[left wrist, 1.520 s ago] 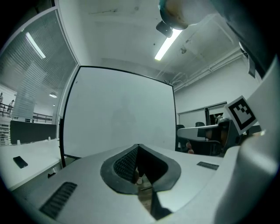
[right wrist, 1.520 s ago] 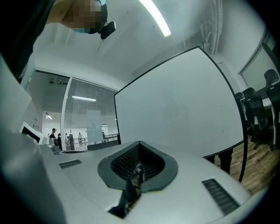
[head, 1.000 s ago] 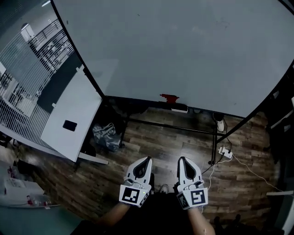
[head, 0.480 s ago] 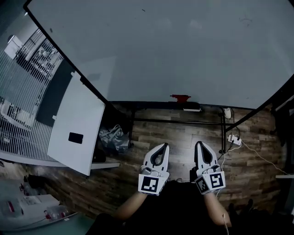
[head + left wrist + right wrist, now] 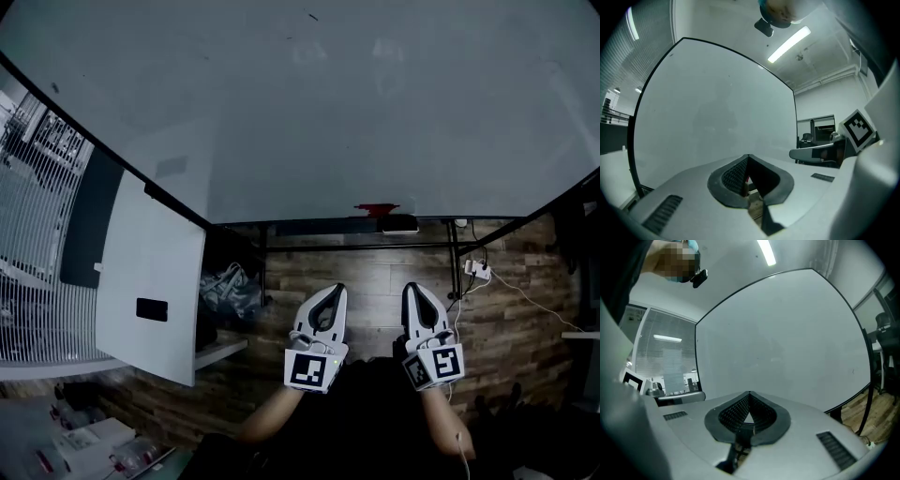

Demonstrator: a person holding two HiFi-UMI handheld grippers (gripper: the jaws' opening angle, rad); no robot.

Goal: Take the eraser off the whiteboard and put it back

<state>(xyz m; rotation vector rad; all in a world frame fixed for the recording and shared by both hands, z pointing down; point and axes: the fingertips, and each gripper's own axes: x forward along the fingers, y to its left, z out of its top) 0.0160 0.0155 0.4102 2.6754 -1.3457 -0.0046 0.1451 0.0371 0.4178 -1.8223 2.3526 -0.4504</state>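
**A:** Start at the left. What's over there?

**B:** A white side panel angles off the big whiteboard, with a bag on the wooden floor beside it. None of that matters for the task.

**A:** And the left gripper?

**B:** The left gripper is held low in front of the person and points toward the board. Its jaws meet at the tips and there is nothing between them.

**A:** Where's the eraser?

**B:** There's a small red piece on the board's lower edge. I take that for the eraser, though it's too small to be sure. A pale oblong block sits on the tray just beside it, down and to the right.

**A:** How does it lie from the grippers?

**B:** Straight ahead and well apart from both of them, roughly between the two lines they point along. Its long axis runs along the board's edge, crosswise to the grippers.

**A:** And the right one?

**B:** The right gripper is also closed and empty. It looks slightly nearer, so I'd send that one, and its jaws would have to part first.
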